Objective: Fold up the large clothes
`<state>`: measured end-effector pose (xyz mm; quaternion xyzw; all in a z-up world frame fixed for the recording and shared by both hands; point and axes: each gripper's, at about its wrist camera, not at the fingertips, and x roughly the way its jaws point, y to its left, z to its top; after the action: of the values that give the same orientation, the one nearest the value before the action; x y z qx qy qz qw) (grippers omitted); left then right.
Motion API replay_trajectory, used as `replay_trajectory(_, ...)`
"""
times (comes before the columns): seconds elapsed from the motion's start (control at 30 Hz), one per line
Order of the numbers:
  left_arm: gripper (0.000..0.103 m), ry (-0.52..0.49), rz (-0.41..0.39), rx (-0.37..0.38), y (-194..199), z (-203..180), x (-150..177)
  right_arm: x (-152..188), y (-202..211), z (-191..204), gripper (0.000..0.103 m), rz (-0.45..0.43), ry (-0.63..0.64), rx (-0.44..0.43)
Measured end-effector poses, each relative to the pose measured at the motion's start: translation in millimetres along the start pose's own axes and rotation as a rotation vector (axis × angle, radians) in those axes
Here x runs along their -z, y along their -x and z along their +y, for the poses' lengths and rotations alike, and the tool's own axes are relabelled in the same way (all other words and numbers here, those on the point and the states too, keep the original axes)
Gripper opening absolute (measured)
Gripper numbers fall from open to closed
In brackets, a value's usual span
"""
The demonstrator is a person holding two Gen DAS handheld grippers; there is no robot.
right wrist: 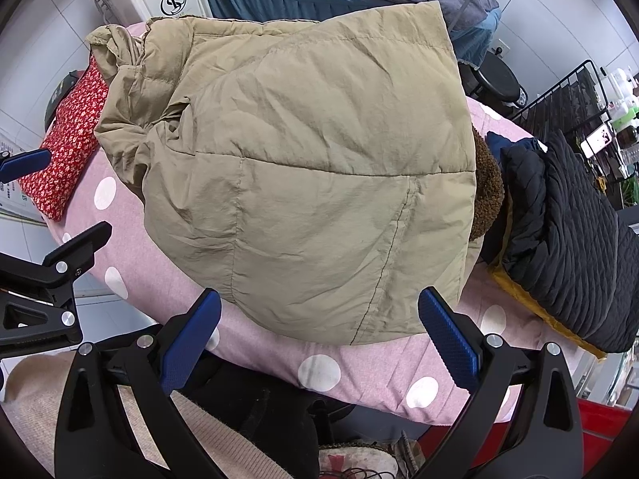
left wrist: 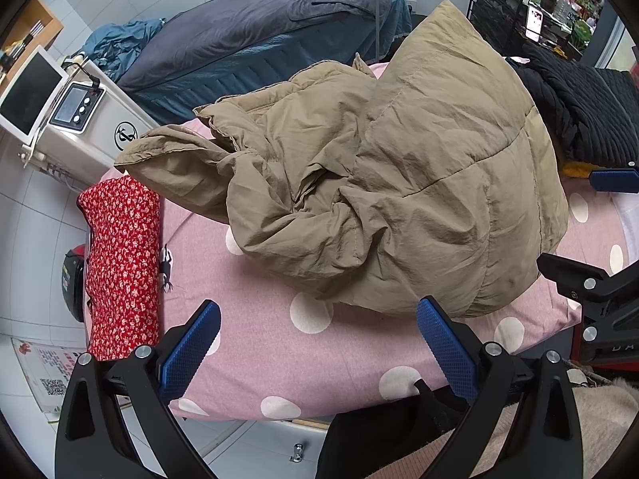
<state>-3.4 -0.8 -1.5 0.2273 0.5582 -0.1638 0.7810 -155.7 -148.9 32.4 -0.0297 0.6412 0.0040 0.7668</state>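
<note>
A large khaki puffer jacket (left wrist: pixel 399 183) lies in a heap on the pink polka-dot table cover (left wrist: pixel 279 351). Its sleeve end is bunched toward the left, its quilted body to the right. In the right wrist view the jacket (right wrist: pixel 311 183) shows a flat quilted panel reaching almost to the near edge. My left gripper (left wrist: pixel 317 319) hovers open over the cover, just short of the jacket's near hem, holding nothing. My right gripper (right wrist: pixel 319 311) is open too, its blue pads (right wrist: pixel 447 339) flanking the jacket's lower hem without touching it.
A red floral folded cloth (left wrist: pixel 120 263) lies at the table's left end. Black quilted garments (right wrist: pixel 571 247) are stacked at the right on a mustard piece. A grey machine (left wrist: pixel 80 119), a dark-covered bed (left wrist: pixel 247 40) and a wire rack (left wrist: pixel 503 4) stand beyond. A person's beige garment is below.
</note>
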Motion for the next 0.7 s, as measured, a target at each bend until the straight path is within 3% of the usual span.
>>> replay_trajectory(0.7, 0.097, -0.003, 0.005, 0.002, -1.6, -1.2, 0.8, 1.4, -1.5, 1.8, 0.097, 0.003, 0.002, -0.001)
